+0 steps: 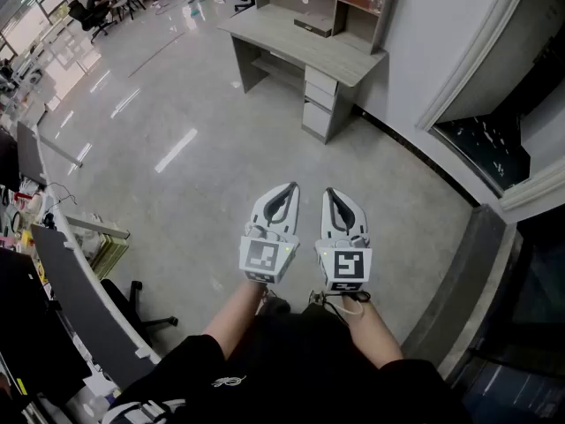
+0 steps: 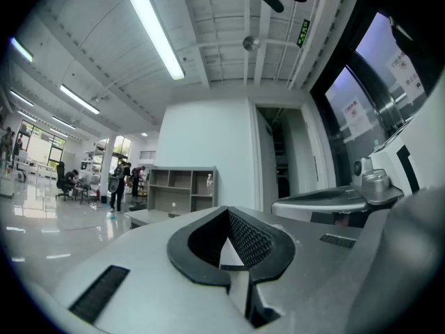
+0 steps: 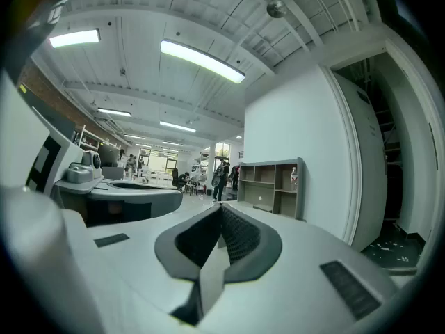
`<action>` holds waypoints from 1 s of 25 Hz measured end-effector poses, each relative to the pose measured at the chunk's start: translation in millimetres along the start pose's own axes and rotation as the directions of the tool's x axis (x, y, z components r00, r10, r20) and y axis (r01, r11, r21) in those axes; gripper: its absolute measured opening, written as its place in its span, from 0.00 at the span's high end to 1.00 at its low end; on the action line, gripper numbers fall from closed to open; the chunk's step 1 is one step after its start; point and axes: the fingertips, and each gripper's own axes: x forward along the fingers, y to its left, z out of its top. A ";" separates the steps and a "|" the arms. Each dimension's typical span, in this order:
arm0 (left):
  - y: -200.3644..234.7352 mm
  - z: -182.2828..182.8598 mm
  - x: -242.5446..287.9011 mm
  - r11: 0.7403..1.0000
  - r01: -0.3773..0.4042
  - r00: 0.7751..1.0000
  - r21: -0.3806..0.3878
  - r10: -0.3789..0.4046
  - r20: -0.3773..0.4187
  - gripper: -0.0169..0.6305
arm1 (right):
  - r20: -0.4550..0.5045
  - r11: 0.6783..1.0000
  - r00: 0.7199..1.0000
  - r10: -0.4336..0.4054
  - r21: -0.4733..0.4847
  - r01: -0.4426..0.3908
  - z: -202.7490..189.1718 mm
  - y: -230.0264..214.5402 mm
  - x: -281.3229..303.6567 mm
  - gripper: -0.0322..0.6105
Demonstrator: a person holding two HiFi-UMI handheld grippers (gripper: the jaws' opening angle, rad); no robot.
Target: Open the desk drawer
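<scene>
View across a polished grey floor to a grey wooden bench beside the white wall. A stack of grey drawers sits under the bench's wall-side end. Well short of the drawers, the left tool and right tool are held level, side by side, jaws closed and empty.

Your desk stands at 12 o'clock, well away from you, its grey top turned at an angle. The drawer stack sits under the top's near right end, at 5 o'clock from the desk's middle: pale fronts, one above another, all flush and shut.
</scene>
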 end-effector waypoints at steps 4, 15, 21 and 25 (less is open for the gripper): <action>4.5 6.4 -6.2 1.000 0.011 1.000 -0.008 -0.011 0.013 0.97 | 0.005 1.000 1.000 0.001 0.004 -0.001 2.7 9.8 3.2 0.94; 46.5 -6.2 -38.8 1.000 -0.025 1.000 -0.018 0.025 -0.016 0.97 | 0.006 0.998 0.998 0.064 0.006 -0.064 6.7 70.6 23.2 0.94; 85.2 -11.2 -67.4 0.998 -0.047 0.999 -0.050 0.046 -0.021 0.97 | -0.026 0.995 0.995 0.101 -0.002 -0.101 0.6 118.8 41.6 0.94; 107.4 -22.2 -74.8 0.997 -0.066 0.997 -0.049 0.065 -0.034 0.97 | -0.042 0.994 0.993 0.108 -0.007 -0.109 -3.9 132.7 53.3 0.94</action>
